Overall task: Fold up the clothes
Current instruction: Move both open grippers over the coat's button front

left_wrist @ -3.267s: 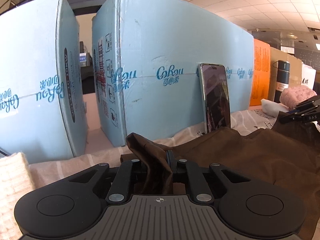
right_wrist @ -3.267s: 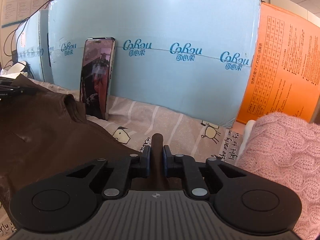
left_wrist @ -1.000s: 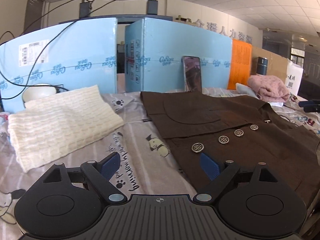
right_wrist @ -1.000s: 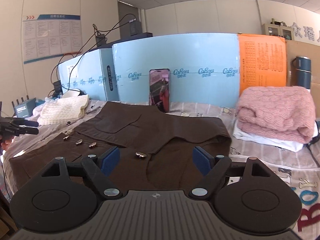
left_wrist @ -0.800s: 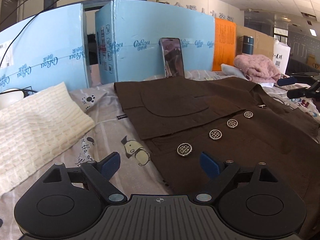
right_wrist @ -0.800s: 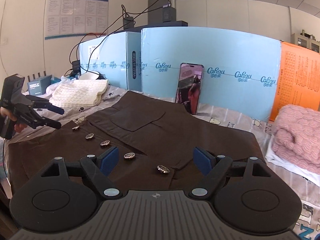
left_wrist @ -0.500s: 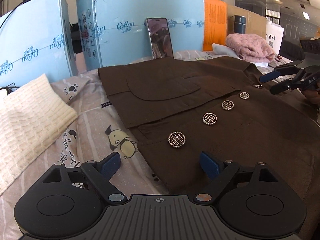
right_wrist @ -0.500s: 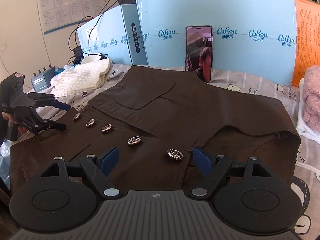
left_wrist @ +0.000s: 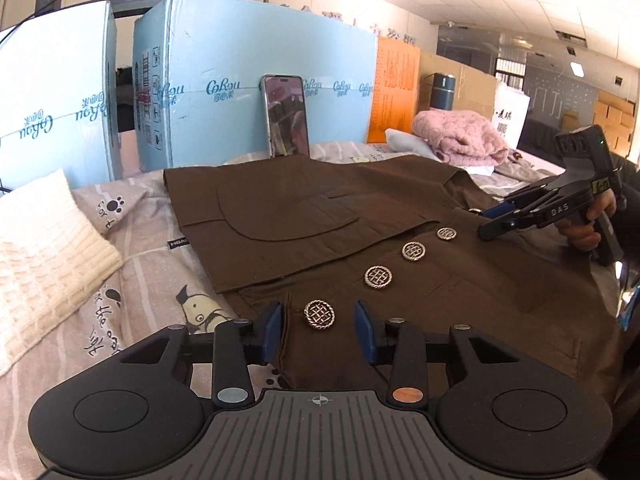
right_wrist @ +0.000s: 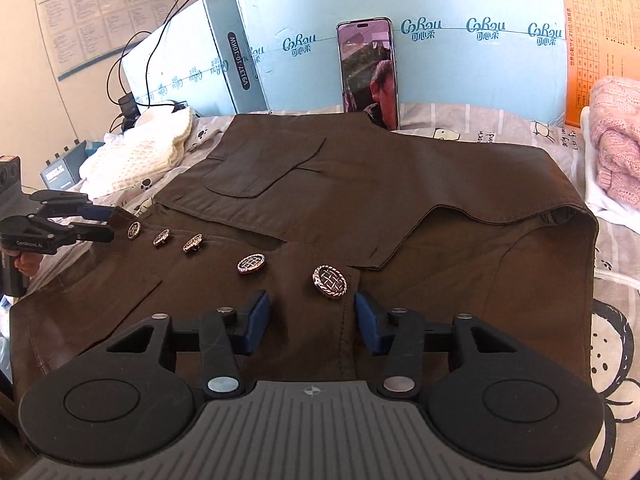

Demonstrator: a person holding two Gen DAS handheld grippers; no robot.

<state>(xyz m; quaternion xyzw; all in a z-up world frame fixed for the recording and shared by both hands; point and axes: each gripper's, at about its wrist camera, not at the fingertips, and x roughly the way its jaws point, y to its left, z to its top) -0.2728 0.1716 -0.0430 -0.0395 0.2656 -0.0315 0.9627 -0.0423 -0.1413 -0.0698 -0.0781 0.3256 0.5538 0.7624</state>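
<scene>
Across the patterned bedsheet (left_wrist: 144,280) lies the brown buttoned jacket (left_wrist: 320,208), its button row running from left gripper (left_wrist: 319,326) to right gripper (right_wrist: 308,316). Both sets of jaws gape, empty, one at each end of that row, equally near.

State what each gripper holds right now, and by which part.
Nothing is held. The left gripper and right gripper are both open, their jaws apart just above the flat dark brown buttoned jacket, gripping no fabric.
</scene>
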